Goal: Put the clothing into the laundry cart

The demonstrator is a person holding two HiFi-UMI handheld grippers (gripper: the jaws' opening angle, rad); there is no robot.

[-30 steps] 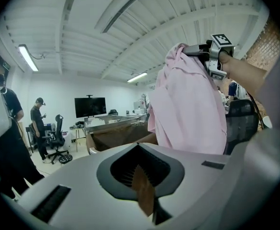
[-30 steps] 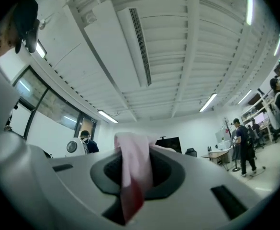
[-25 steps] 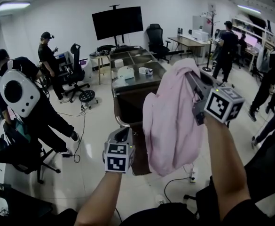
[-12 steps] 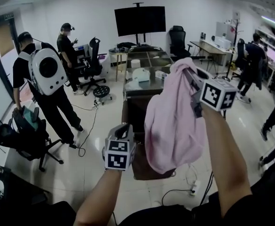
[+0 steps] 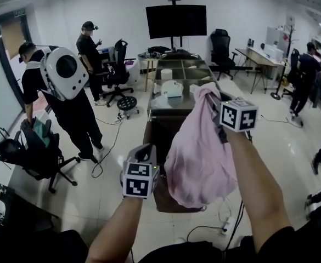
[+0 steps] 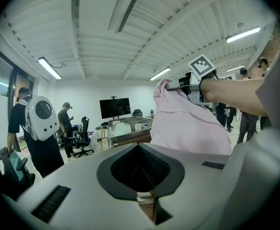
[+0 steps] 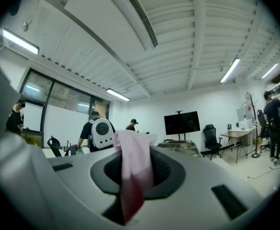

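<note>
In the head view, the right gripper [image 5: 212,98], center right, holds a pink garment [image 5: 196,158] hanging over the dark cart [image 5: 158,142] at mid-frame, with the left gripper [image 5: 144,155] lower center beside it. In the left gripper view, the jaws are pressed together on nothing. In the right gripper view, the 2 jaws pinch a fold of the garment at center.

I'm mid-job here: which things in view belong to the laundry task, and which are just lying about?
Job:
pink garment, gripped by the right gripper
laundry cart
left gripper, empty

Lying about:
black screen
black office chair
round stool
</note>
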